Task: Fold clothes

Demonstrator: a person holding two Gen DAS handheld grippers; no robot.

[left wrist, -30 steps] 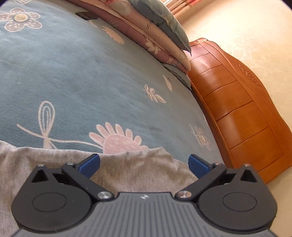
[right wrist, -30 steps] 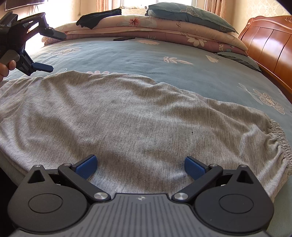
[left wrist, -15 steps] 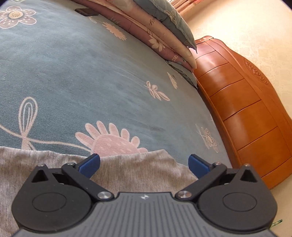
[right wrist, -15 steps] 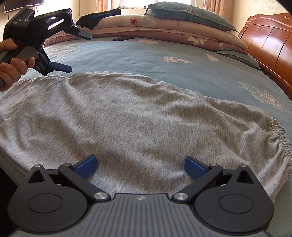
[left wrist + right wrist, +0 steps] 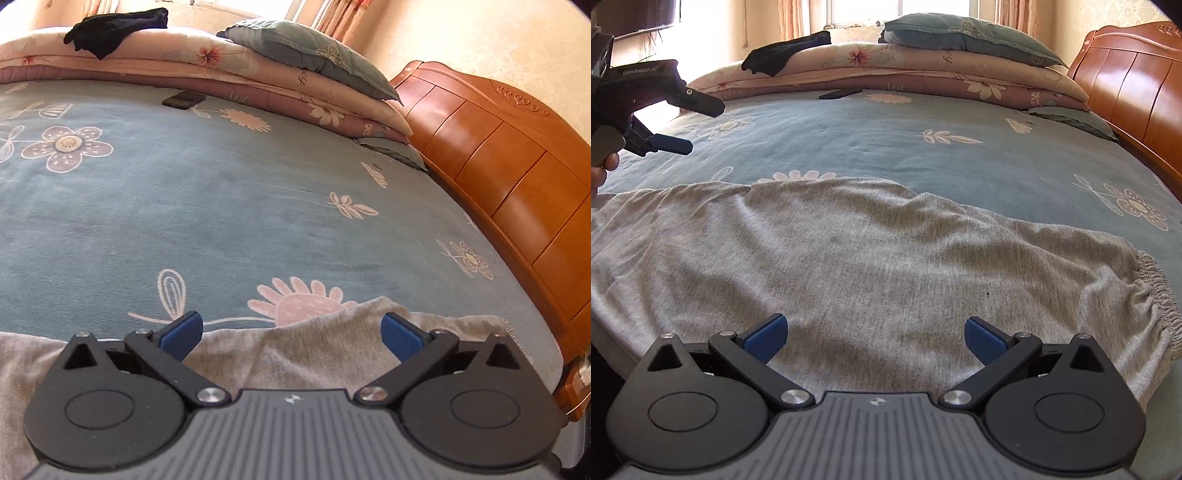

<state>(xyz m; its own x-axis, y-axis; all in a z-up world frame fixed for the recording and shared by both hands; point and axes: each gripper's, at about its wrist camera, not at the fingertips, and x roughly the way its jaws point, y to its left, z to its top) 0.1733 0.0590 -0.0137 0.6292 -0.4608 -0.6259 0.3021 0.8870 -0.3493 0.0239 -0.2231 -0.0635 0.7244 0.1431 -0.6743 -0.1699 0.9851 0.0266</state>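
Note:
A grey garment (image 5: 849, 258) lies spread flat across the near part of the blue flowered bedspread (image 5: 886, 140), its elastic waistband (image 5: 1156, 291) bunched at the right. My right gripper (image 5: 875, 338) hovers open over the garment's near edge, nothing between its blue pads. My left gripper (image 5: 291, 338) is open above the garment's far edge (image 5: 314, 343). In the right wrist view the left gripper (image 5: 687, 123) appears at the far left, held by a hand (image 5: 602, 170), above the bedspread and apart from the cloth.
Folded quilts (image 5: 923, 70) and a grey-blue pillow (image 5: 967, 33) are stacked at the bed's far side, with a black garment (image 5: 786, 53) on top. A dark phone (image 5: 840, 94) lies on the bedspread. The wooden headboard (image 5: 1134, 85) runs along the right.
The left gripper has lifted and tilted up, away from the garment's far edge, so its view takes in the quilts and pillow. The right gripper stays put. Both stay open.

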